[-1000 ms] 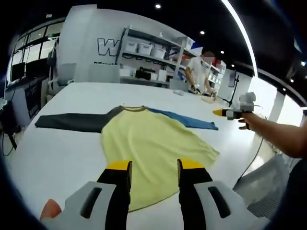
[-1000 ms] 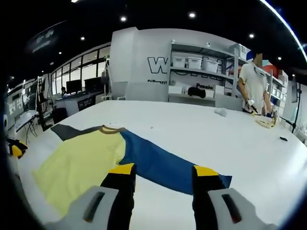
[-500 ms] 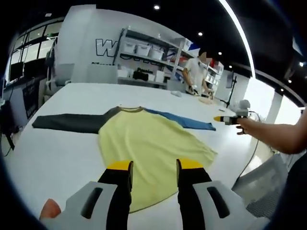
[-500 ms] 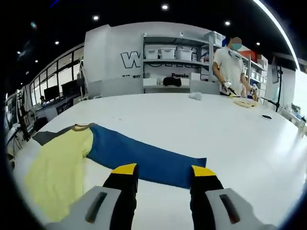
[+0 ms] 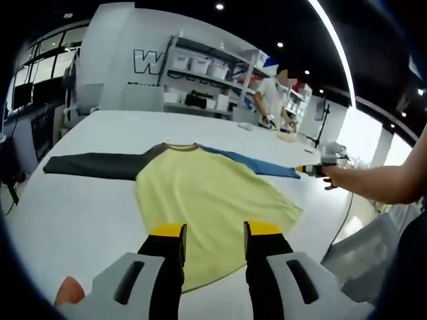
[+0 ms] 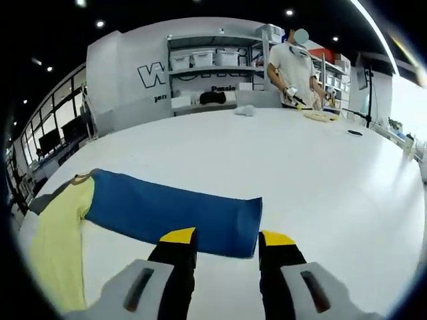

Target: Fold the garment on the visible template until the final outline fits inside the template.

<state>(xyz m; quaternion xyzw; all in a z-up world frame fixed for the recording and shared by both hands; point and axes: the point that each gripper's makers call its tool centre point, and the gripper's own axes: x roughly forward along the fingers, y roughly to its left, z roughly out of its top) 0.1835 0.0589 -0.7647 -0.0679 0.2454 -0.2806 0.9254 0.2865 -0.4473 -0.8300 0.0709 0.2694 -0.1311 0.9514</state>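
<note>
A long-sleeved shirt lies flat on the white table (image 5: 60,207). Its yellow body (image 5: 200,200) spreads in front of my left gripper (image 5: 212,231), which hangs open just above the near hem. A dark grey sleeve (image 5: 90,165) stretches left and a blue sleeve (image 5: 257,167) runs right. In the right gripper view the blue sleeve (image 6: 173,213) lies across the picture and its cuff end sits just ahead of my open right gripper (image 6: 227,238). From the left gripper view, the right gripper (image 5: 313,170) shows by that cuff, held by a person's arm. No template outline is discernible.
Shelving with white bins (image 5: 207,70) stands behind the table, and a person (image 6: 293,63) works at the far end near small items (image 6: 320,115). A crumpled white object (image 6: 245,111) lies on the far tabletop (image 6: 320,187). Desks with monitors (image 6: 57,137) line the left wall.
The right gripper has moved down and closer to the blue sleeve's cuff, which now sits just ahead of its jaws. The left gripper has barely moved.
</note>
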